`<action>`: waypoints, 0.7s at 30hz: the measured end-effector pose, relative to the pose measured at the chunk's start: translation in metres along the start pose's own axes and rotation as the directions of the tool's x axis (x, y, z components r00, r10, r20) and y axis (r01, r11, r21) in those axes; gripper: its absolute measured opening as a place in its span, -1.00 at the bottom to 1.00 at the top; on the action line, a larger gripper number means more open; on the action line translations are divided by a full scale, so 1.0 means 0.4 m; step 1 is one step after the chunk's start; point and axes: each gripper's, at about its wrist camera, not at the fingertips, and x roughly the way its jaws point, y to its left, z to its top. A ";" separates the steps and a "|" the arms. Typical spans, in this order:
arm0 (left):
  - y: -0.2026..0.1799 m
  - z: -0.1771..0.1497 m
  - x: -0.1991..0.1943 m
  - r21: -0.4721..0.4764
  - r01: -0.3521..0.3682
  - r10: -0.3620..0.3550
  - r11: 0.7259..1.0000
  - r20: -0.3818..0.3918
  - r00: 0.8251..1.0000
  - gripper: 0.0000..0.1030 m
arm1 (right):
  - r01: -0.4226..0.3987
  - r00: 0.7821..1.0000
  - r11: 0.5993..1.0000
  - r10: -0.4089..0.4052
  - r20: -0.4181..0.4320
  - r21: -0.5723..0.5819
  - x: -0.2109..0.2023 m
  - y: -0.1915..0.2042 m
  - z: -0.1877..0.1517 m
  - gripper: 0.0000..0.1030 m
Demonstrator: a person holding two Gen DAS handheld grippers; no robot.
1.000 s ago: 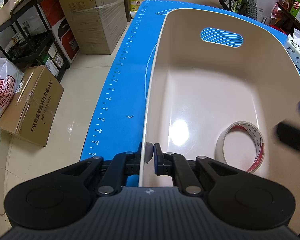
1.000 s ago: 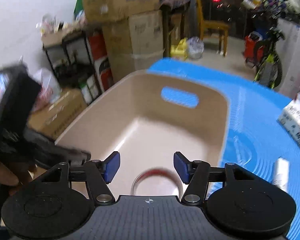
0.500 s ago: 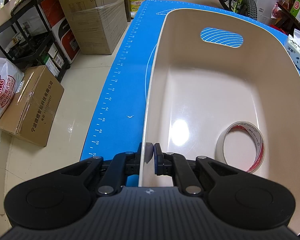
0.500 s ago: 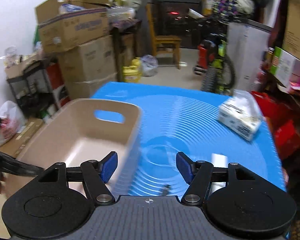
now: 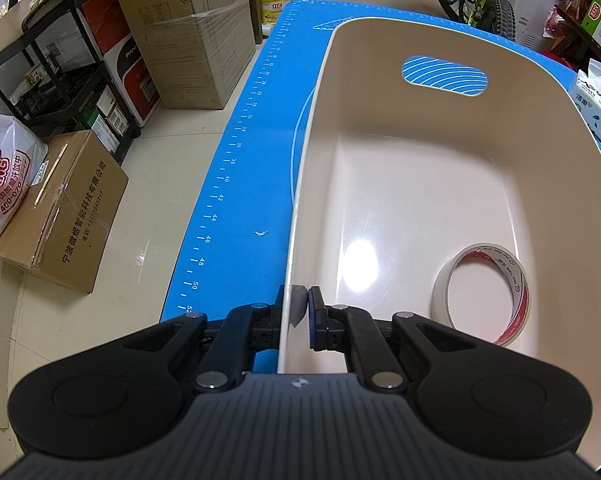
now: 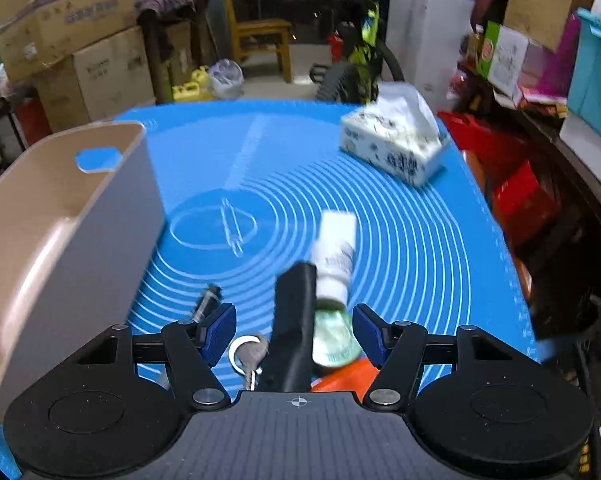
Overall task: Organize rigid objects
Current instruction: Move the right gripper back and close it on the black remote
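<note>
My left gripper [image 5: 298, 312] is shut on the near left rim of a beige plastic bin [image 5: 420, 168], one finger inside and one outside the wall. A roll of tape [image 5: 484, 292] lies on the bin floor at the near right. My right gripper [image 6: 294, 330] is open above the blue mat [image 6: 400, 240], right of the bin [image 6: 60, 216]. Between and just beyond its fingers lie a black oblong object [image 6: 292, 320], a white bottle [image 6: 334, 256], a green-labelled round item [image 6: 334, 338], a key ring with keys [image 6: 246, 356], an orange item [image 6: 344, 376] and a small dark cylinder [image 6: 206, 300].
A tissue pack [image 6: 392, 148] sits at the mat's far right; it also shows in the left wrist view [image 5: 600, 112]. Cardboard boxes [image 5: 188, 32], a black shelf [image 5: 60, 80] and a bicycle stand on the floor beyond the table.
My right gripper has swung right from over the bin to over the loose objects on the mat, staying open. The left gripper has kept its hold on the bin rim.
</note>
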 end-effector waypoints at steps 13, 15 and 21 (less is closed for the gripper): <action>0.001 0.001 0.000 -0.002 0.002 -0.002 1.000 0.001 1.000 -0.81 | -0.034 0.996 0.997 0.039 -0.086 0.062 0.094 -0.002 -0.052 0.06; 0.000 0.001 0.000 -0.004 0.002 -0.002 1.000 0.000 1.000 -0.81 | -0.028 0.996 0.998 0.032 -0.080 0.051 0.098 0.005 -0.050 0.01; -0.001 0.001 -0.001 -0.005 0.001 -0.001 1.000 0.001 1.000 -0.80 | 0.026 0.998 0.999 -0.028 -0.062 -0.044 0.097 0.050 -0.055 -0.19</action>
